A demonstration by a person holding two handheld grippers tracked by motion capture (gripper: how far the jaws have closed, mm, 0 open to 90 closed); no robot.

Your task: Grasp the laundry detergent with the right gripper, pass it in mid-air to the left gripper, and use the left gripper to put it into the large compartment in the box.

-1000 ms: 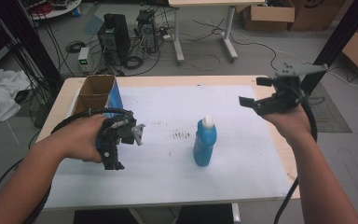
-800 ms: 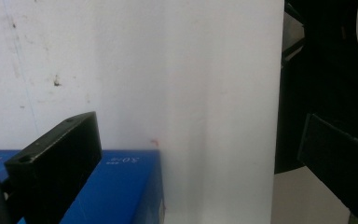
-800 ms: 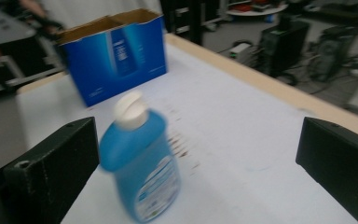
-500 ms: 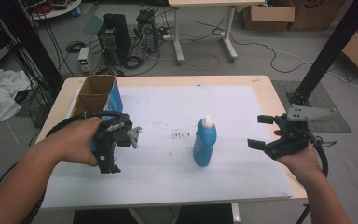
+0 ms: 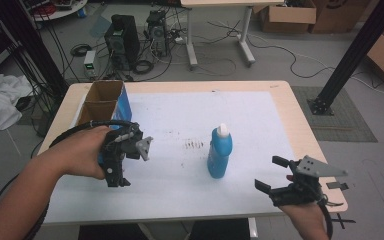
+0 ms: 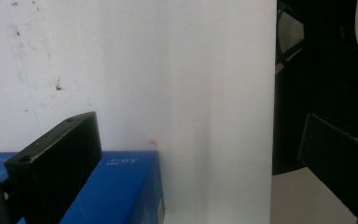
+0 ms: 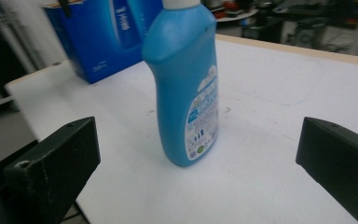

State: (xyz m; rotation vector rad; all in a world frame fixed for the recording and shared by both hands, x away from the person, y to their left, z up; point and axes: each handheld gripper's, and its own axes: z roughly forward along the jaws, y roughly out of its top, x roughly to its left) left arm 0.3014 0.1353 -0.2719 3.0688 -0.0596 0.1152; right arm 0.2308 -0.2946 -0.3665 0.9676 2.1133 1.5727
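A blue bottle (image 5: 219,153) with a white cap stands upright on the white table top (image 5: 190,115), just right of centre. My right gripper (image 5: 271,173) hovers near the front right corner with its jaws wide open and pointing left at the bottle, a short way off. In the right gripper view the bottle (image 7: 184,84) stands ahead of the open right gripper (image 7: 198,140), untouched. My left gripper (image 5: 116,175) is held at the left, beside the blue box, tilted down at the table. The left gripper (image 6: 198,135) is open and holds nothing.
An open cardboard box (image 5: 102,102) with a blue printed side stands at the table's back left; the blue box (image 6: 116,186) lies right by the left jaw. Dark smudges (image 5: 194,145) mark the table top. Computers, cables and desks sit on the floor beyond.
My right gripper has come down from high over the table's back right to the front right corner, and now faces the bottle. The left gripper has hardly moved.
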